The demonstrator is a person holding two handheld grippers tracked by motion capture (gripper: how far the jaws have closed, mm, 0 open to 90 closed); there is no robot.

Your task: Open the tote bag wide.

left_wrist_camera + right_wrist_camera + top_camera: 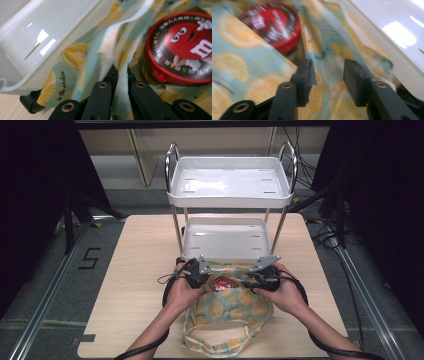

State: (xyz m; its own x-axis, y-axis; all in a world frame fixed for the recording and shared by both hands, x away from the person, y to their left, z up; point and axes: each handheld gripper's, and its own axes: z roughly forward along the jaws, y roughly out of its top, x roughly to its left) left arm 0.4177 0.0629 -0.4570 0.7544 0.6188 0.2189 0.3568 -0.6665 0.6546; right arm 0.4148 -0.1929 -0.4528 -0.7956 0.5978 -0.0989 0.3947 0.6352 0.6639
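Both forearms reach in over the wooden table (135,270), hands level at the mouth of a lemon-print cloth bag (227,312) lying just before a white two-tier cart (230,195). The left gripper (120,75) pinches the bag's rim fabric tight; the right gripper (327,72) stands partly apart over the cloth, pads not pressing. A red-lidded round M&M's tin (181,48) sits inside the opening.

The high view looks forward and down on the counter (140,270) from above the person's side. Each gripper view sits low and close behind its fingers, and both share the lemon-print bag (72,57), red tin (273,25) and white cart tray (37,37).
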